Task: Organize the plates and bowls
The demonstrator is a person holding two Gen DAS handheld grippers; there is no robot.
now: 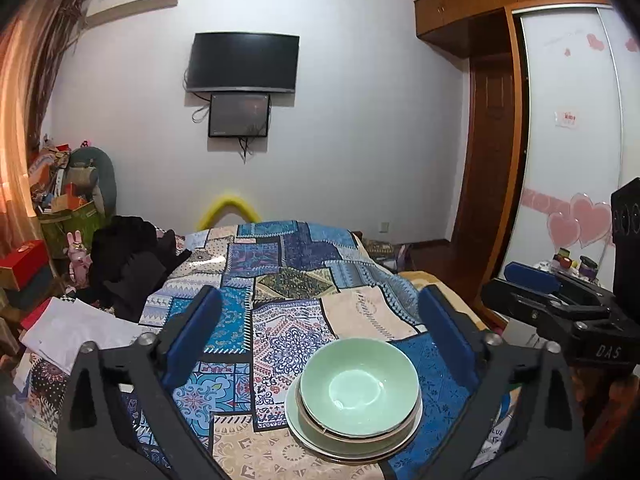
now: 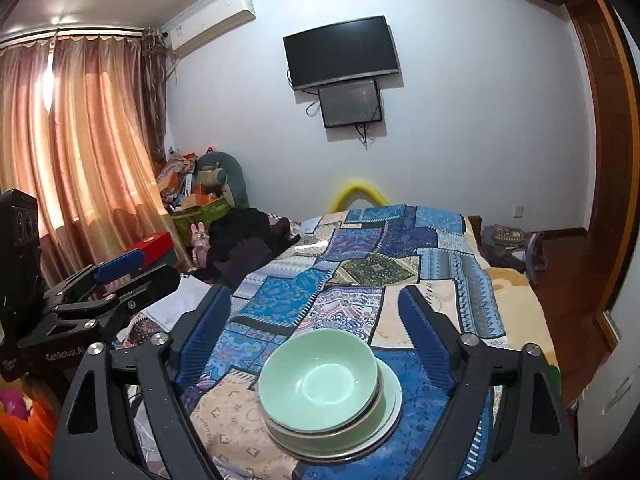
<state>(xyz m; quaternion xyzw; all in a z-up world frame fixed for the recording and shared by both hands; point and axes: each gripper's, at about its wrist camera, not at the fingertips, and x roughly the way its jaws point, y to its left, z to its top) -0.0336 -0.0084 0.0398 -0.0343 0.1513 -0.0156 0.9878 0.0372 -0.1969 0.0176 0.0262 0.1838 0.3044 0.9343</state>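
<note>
A bedroom with pale walls holds a bed (image 1: pixel 280 272) covered by a blue patchwork blanket. In the left wrist view, two dark screens (image 1: pixel 243 62) hang on the wall, one under the other. One green bowl (image 1: pixel 359 386) sits on top of the stack (image 1: pixel 354 436) of dishes, near the front of the bed. Under the bowl I can count one more bowl rim and at least one pale plate; how many more lie in there I cannot tell. The left tool (image 1: pixel 322 334) is spread wide with nothing in it, and the stack sits low between its two blue fingers (image 1: pixel 196 332), not touching them. This view alone shows a white closet door (image 1: pixel 572 140) with pink hearts, and the other tool at the right edge.

In the right wrist view, the same stack (image 2: pixel 332 428) sits on the bed (image 2: pixel 360 280), with the green bowl (image 2: pixel 318 380) on top. The right tool (image 2: pixel 316 334) is also spread wide and empty. Only this view shows the big orange curtain (image 2: pixel 76 140) well, and one red box (image 2: pixel 154 244) beside the bed.
</note>
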